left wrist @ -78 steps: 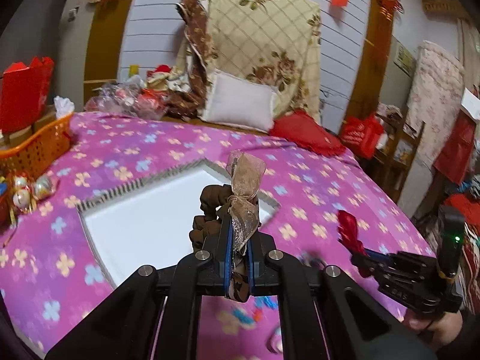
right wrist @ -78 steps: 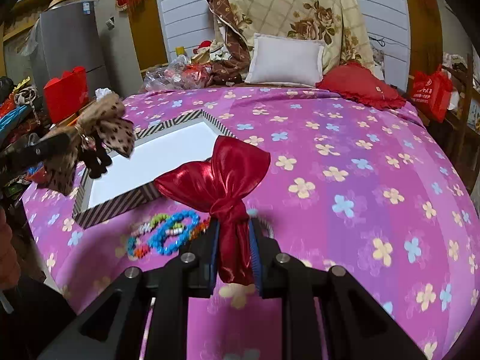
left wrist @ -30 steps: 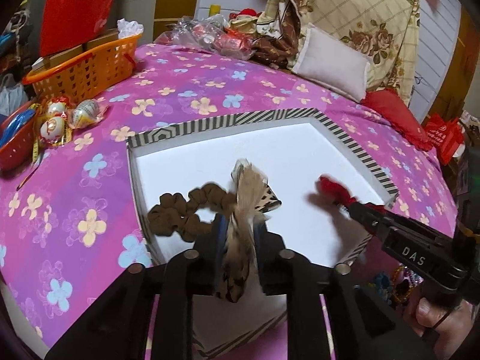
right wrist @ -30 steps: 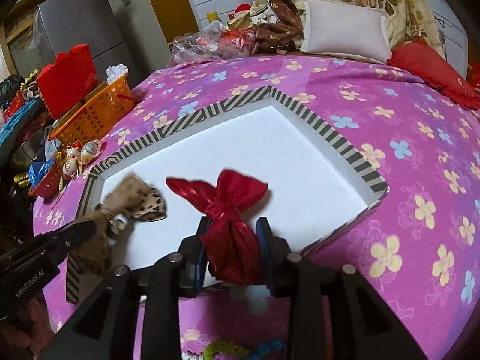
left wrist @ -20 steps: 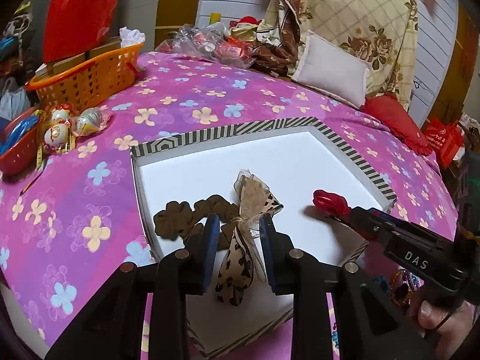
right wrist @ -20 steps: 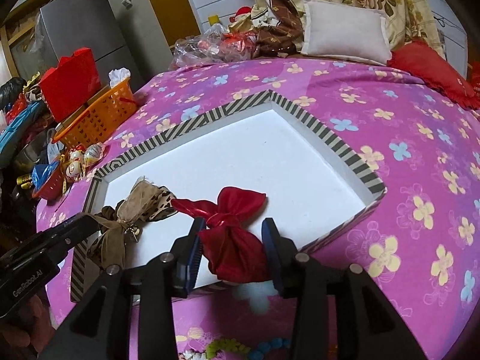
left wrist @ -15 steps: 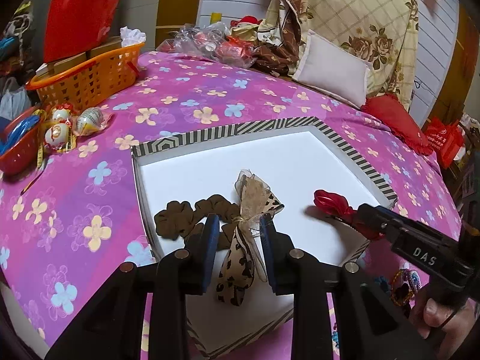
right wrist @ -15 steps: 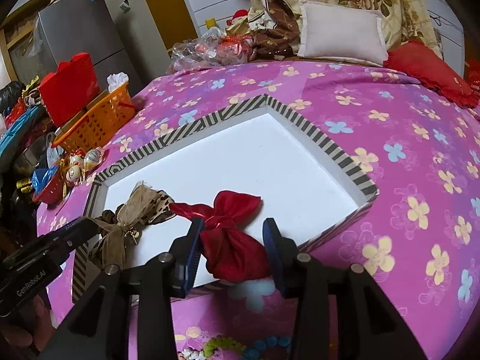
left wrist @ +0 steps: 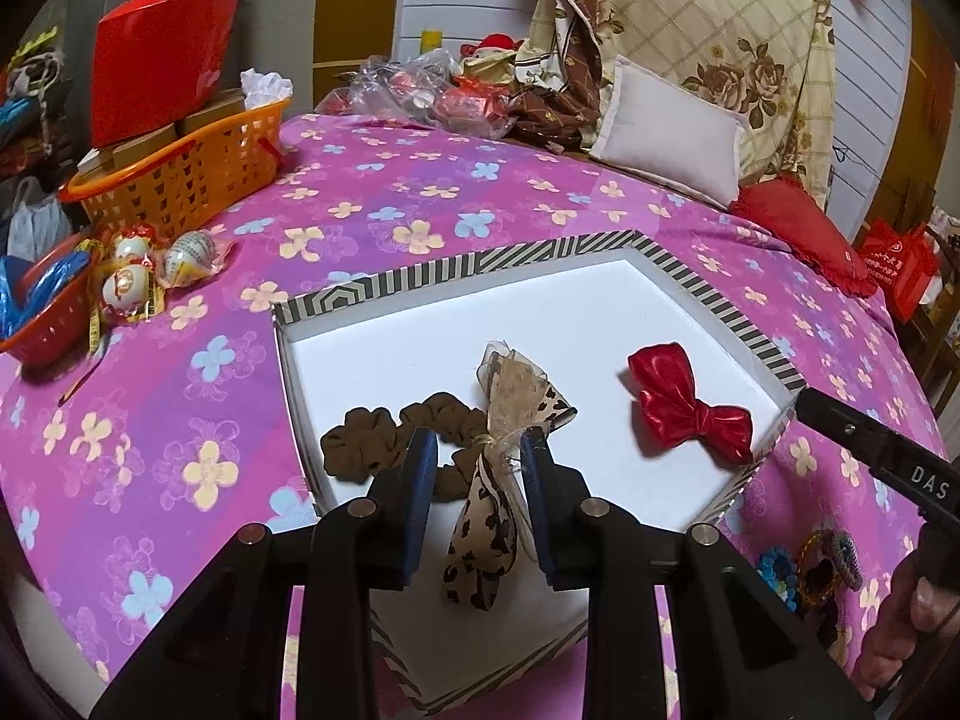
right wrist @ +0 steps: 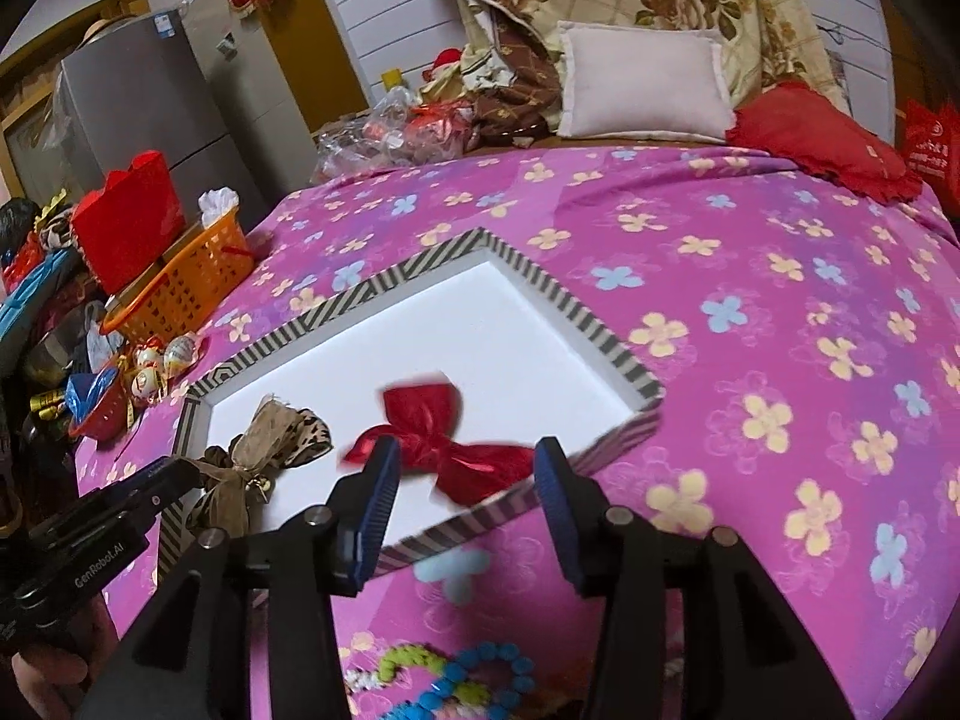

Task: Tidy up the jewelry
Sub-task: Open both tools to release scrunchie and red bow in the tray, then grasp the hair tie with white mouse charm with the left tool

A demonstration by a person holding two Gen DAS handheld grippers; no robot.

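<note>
A striped-rim box (left wrist: pixel 420 279) with a white floor lies on the pink flowered bed. A leopard bow with brown scrunchie (left wrist: pixel 504 414) lies in its near left part; it also shows in the right wrist view (right wrist: pixel 264 450). A red satin bow (left wrist: pixel 690 405) lies in the box near its right rim, also in the right wrist view (right wrist: pixel 444 438). My left gripper (left wrist: pixel 477 462) is open, its jaws either side of the leopard bow's tail. My right gripper (right wrist: pixel 462 474) is open wide and empty, just before the box's near rim.
An orange basket (left wrist: pixel 180 180) and a red bowl (left wrist: pixel 42 306) with wrapped eggs (left wrist: pixel 156 264) stand at the left. Bead bracelets (right wrist: pixel 456 684) lie on the bed below the right gripper, and more (left wrist: pixel 822 564) right of the box. Pillows (left wrist: pixel 666 126) sit at the back.
Both grippers opened and let go of their bows, which now lie in the box. The right gripper has drawn back from the red bow; the left has backed off slightly.
</note>
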